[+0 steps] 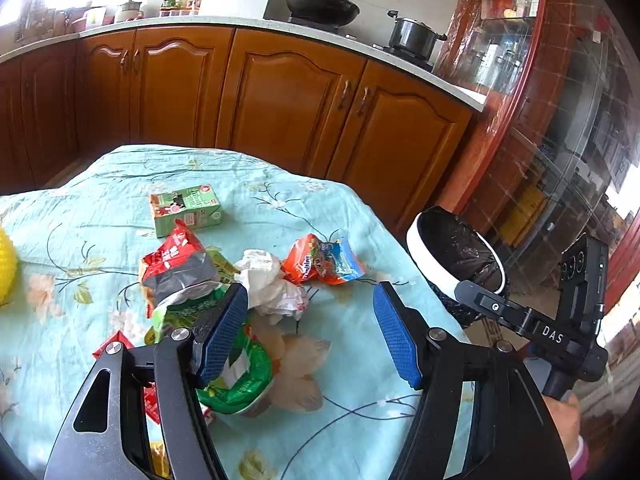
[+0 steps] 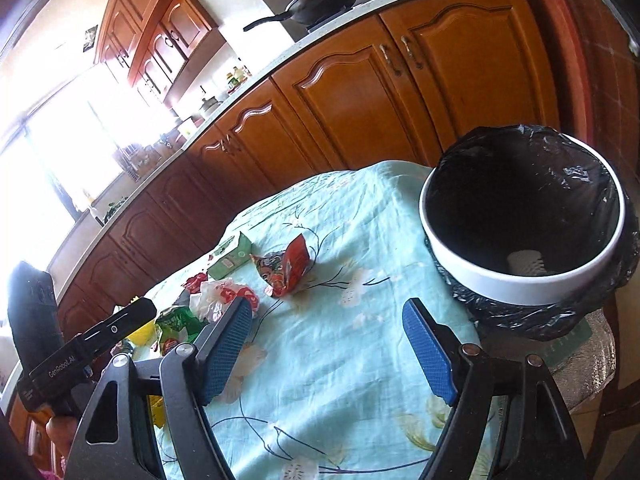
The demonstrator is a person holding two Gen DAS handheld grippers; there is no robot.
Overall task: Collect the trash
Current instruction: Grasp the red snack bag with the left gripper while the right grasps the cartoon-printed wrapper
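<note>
A table draped in a light-blue floral cloth (image 1: 120,200) was seen before brown wooden kitchen cabinets (image 1: 288,96), with a black wok (image 1: 324,6) and a dark lidded pot (image 1: 412,36) on the counter. A white round bin lined with a black plastic bag (image 2: 524,276) stood at the table's edge; something pale lay at its bottom. Trash was scattered on the cloth: a green drink carton (image 1: 186,208), a red snack wrapper (image 1: 176,264), a crumpled white tissue (image 1: 268,280), an orange-and-blue wrapper (image 1: 324,260) and a green foil-lidded cup (image 1: 236,376). The left gripper (image 1: 312,332) and the right gripper (image 2: 328,352) were both spread apart, with nothing grasped.

Wrinkled cotton-like tablecloth (image 1: 120,208), glossy foil wrapper (image 1: 324,262), crumpled tissue (image 1: 266,280), shiny black bin liner (image 2: 520,200).
</note>
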